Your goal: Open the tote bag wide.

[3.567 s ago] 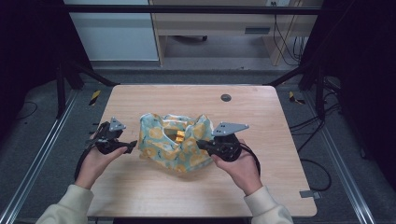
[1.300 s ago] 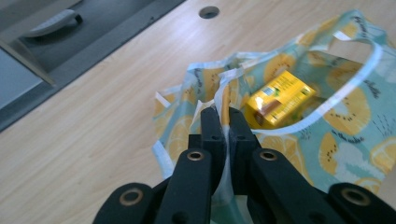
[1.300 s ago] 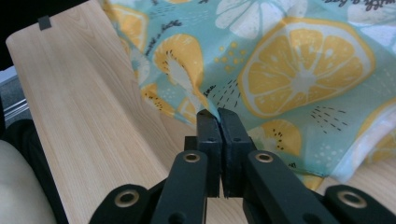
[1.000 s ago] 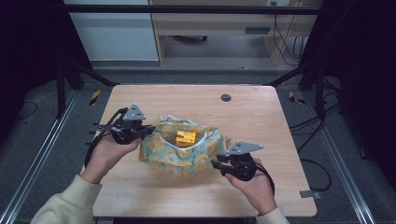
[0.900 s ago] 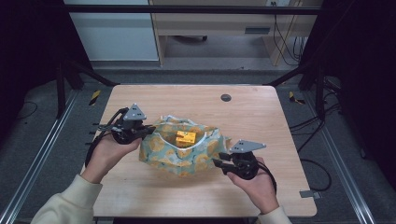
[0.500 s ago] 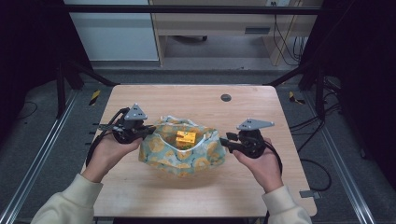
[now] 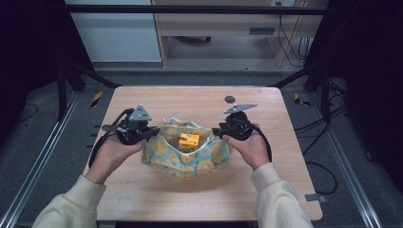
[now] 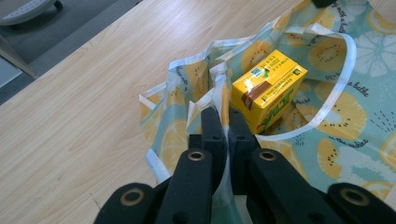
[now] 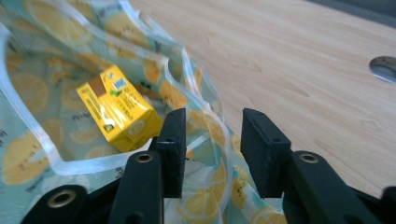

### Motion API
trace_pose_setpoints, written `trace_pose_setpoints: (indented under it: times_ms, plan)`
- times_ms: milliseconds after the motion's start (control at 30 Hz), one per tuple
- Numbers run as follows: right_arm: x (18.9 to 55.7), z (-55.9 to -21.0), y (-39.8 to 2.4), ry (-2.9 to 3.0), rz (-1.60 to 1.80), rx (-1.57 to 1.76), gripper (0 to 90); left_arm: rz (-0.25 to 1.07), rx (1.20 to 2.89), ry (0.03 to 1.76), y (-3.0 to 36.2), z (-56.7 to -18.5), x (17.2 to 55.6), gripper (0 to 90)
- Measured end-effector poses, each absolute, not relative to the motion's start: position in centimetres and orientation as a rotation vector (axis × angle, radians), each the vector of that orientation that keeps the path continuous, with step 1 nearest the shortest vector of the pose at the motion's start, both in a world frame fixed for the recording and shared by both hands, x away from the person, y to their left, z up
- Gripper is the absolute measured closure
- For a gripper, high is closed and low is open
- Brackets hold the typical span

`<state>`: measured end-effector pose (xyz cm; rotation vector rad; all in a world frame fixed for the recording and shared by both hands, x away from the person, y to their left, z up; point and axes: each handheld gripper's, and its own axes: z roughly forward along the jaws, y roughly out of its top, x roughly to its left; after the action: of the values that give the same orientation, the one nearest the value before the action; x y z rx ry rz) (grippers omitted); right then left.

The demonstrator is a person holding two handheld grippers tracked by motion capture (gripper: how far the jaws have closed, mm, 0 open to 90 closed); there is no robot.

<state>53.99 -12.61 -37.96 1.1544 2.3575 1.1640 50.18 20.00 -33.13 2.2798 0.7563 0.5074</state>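
The table (image 7: 157,102) carries my work near its middle: a lemon-print bag (image 7: 199,164) lying with its mouth open upward. My arms enter from the near edge, one on each side of the bag.

My left tool (image 7: 151,134) sits at the left rim of the bag. In the left gripper view its jaws are pressed together on the white-edged rim fabric (image 8: 219,88), pinching it.

My right tool (image 7: 217,131) sits at the right rim of the bag. In the right gripper view its jaws stand spread and have just been opening; a fold of the bag's rim (image 9: 212,126) lies between them, and the pads (image 9: 175,135) do not press on it.

A yellow carton (image 7: 189,140) lies on its side inside the bag, on the bag's floor, between the two tools.

A small dark round disc (image 7: 230,99) lies on the table beyond the bag, well apart from it.
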Motion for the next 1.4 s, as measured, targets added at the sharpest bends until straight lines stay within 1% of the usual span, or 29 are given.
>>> trace_pose_setpoints:
  times_ms: [33,67,133,167,333,433,467,500,567,633,833,1000,1233,1400]
  plan:
    - [54.1,-38.2,-12.4,2.375,1.141,1.149,63.2,0.508,2.278,0.756,20.0,-33.1,50.2,88.9]
    - [54.3,-38.5,-12.3,2.395,1.117,1.158,73.3,0.507,2.269,0.76,20.0,-33.1,50.2,88.9]
    - [54.2,-38.6,-12.2,2.412,1.112,1.15,85.7,0.509,2.268,0.76,20.1,-33.1,50.2,88.9]
    - [54.1,-38.6,-12.2,2.41,1.109,1.134,89.4,0.509,2.266,0.762,20.2,-33.0,50.1,88.9]
    - [53.2,-37.6,-12.5,2.36,1.166,1.107,90.0,0.527,2.247,0.758,20.7,-32.5,49.7,88.8]
    - [52.2,-36.7,-13.1,2.318,1.225,1.078,90.0,0.53,2.239,0.749,21.1,-32.4,49.2,88.8]
    - [51.2,-36.3,-13.5,2.309,1.25,1.063,90.0,0.53,2.233,0.748,21.1,-32.4,49.0,88.7]
    - [51.2,-36.3,-13.5,2.309,1.25,1.063,90.0,0.526,2.237,0.742,21.3,-32.4,48.8,88.7]
    - [50.1,-36.3,-14.0,2.308,1.263,1.039,90.0,0.52,2.238,0.732,21.6,-32.7,48.2,88.8]
    - [48.3,-36.6,-14.8,2.306,1.288,1.026,90.0,0.51,2.238,0.727,21.9,-33.1,47.7,88.8]
    - [46.3,-37.1,-15.7,2.284,1.338,1.019,90.0,0.484,2.218,0.714,22.3,-34.1,46.4,88.7]
    - [44.7,-38.2,-16.1,2.307,1.348,1.016,90.0,0.467,2.232,0.701,22.3,-35.1,45.7,88.7]
    - [44.3,-40.0,-15.9,2.344,1.325,1.039,90.0,0.422,2.262,0.725,22.4,-37.6,45.8,88.7]
    - [44.2,-41.0,-15.7,2.374,1.302,1.046,90.0,0.411,2.279,0.732,22.6,-38.6,45.8,88.7]
